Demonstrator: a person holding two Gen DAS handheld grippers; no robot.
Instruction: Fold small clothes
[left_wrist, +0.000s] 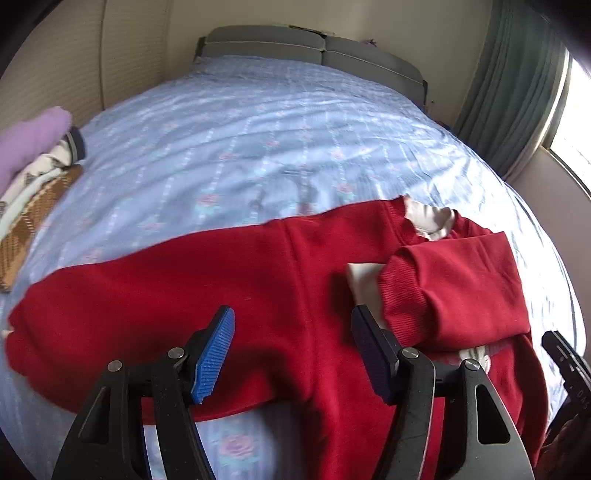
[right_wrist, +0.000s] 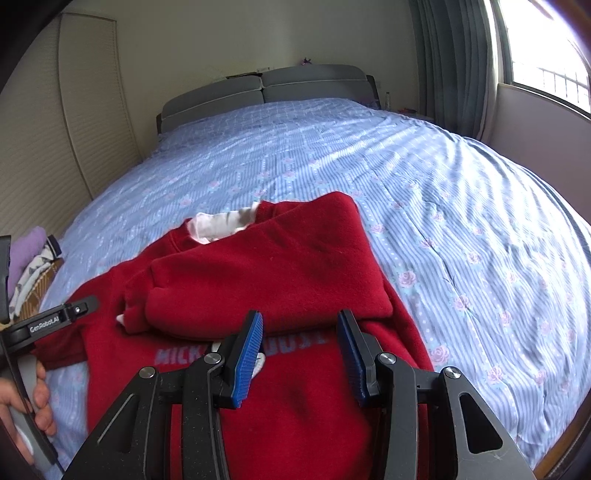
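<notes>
A small red sweatshirt (right_wrist: 280, 266) is lying front-up on the near part of a bed covered in a blue floral sheet (right_wrist: 461, 206), its collar pointing toward the grey headboard (right_wrist: 266, 88). One sleeve (right_wrist: 258, 280) is already lying folded across the chest, just above the pale lettering; the other sleeve (left_wrist: 147, 295) is stretching out flat to the side, unfolded. A white lining is showing at the neck opening.

The left gripper (left_wrist: 293, 354) is hovering over that outstretched sleeve and the body beside it, its jaws spread apart with nothing between them. The right gripper (right_wrist: 300, 354) is hanging over the lower chest with its jaws partly apart; no cloth is visibly pinched between the blue pads (right_wrist: 247, 362). A hand (right_wrist: 26, 402) is gripping the handle of the left tool at the edge of the right wrist view.

The garment is looking like thick fleece: soft, light, limp, and likely to sag and drag on the sheet rather than hold a shape. It should not slip readily from ribbed pads. A sensible hold would be the cuff end of the flat sleeve, or a doubled seam at the shoulder or hem, where a thicker pinch is available.

A stack of other clothes (left_wrist: 33, 162) is sitting well apart at the bed's far side.
</notes>
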